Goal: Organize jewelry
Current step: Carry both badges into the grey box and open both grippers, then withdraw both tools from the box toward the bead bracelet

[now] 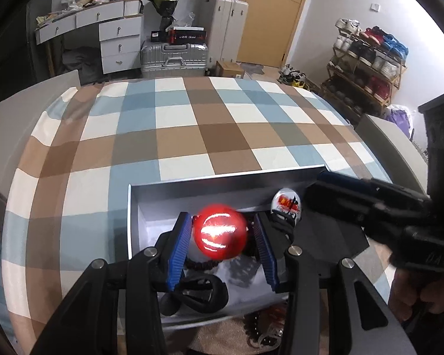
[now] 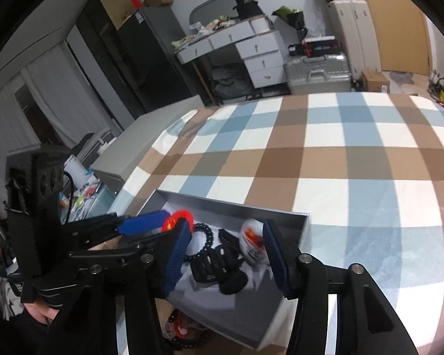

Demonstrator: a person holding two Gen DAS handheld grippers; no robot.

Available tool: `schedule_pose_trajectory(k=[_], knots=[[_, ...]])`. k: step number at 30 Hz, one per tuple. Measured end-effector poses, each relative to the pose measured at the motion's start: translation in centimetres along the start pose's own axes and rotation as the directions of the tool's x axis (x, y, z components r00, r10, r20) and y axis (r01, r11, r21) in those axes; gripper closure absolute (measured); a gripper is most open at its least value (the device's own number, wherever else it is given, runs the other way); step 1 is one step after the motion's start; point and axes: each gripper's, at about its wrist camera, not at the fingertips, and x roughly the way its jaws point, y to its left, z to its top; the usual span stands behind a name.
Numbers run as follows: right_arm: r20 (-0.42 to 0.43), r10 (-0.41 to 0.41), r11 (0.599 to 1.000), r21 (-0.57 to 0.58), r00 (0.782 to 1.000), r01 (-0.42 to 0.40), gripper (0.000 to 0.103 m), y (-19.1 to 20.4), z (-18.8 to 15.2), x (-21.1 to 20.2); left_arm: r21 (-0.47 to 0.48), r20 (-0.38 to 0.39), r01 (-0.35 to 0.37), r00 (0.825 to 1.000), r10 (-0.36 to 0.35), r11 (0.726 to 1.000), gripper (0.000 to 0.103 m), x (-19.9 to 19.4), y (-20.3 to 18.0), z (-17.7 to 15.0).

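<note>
Blue pads of the left gripper [image 1: 222, 236] are pinching a glowing red ball [image 1: 221, 234] over the grey box [image 1: 222, 182]; easing it straight down before letting go seems wise. Right gripper [image 2: 226, 244], spread and empty, is hovering over a black hair claw [image 2: 219, 263], whose long axis is running away between the fingers, and a white badge [image 2: 251, 244] is lying against the right-hand pad.

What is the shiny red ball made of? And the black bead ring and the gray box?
The red ball looks like glossy plastic or glass: bright glints streak its surface. The black bead ring shows round, dark, fairly dull beads, maybe wood or stone; hard to tell. The gray box looks like matte cardboard, with thin flat walls and sharp corners.
</note>
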Motion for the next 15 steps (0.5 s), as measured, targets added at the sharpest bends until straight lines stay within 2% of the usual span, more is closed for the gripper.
schedule_pose_trajectory(k=[1, 2, 3, 4, 7, 10, 13, 15], knots=[[0.014, -0.003, 1.0, 0.003, 1.0, 0.003, 0.05, -0.1, -0.1, -0.5, 0.005, 0.011, -0.005, 1.0, 0.005, 1.0, 0.059, -0.3, -0.1, -0.1], [0.026, -0.004, 1.0, 0.009, 1.0, 0.003, 0.049, -0.1, -0.2, -0.9, 0.016, 0.021, -0.015, 1.0, 0.014, 1.0, 0.046, -0.6, -0.2, -0.1], [0.036, -0.003, 1.0, 0.015, 0.999, 0.003, 0.045, -0.1, -0.3, -1.3, 0.017, 0.027, -0.025, 0.999, 0.025, 1.0, 0.04, -0.8, -0.2, -0.2], [0.046, -0.001, 1.0, 0.02, 0.999, 0.0, 0.042, -0.1, -0.5, -1.8, 0.017, 0.037, -0.03, 0.999, 0.029, 0.999, 0.038, -1.0, -0.3, -0.2], [0.067, -0.013, 1.0, 0.013, 0.998, 0.013, 0.041, 0.3, -0.9, -3.1, 0.014, 0.063, -0.031, 0.998, 0.03, 0.999, 0.038, -2.1, -0.5, -0.5], [0.083, -0.048, 0.999, -0.008, 0.995, 0.049, 0.039, 0.9, -1.6, -4.2, 0.014, 0.092, -0.068, 0.994, 0.066, 0.998, 0.038, -3.3, -0.9, -1.0], [0.112, -0.044, 0.999, -0.009, 0.993, 0.045, 0.038, 1.6, -2.3, -5.5, 0.027, 0.112, -0.119, 0.987, 0.115, 0.993, 0.038, -4.6, -1.3, -1.8], [0.132, -0.035, 0.999, -0.009, 0.991, 0.037, 0.036, 2.0, -2.8, -6.3, 0.015, 0.12, -0.126, 0.985, 0.124, 0.992, 0.036, -5.2, -1.3, -2.1]])
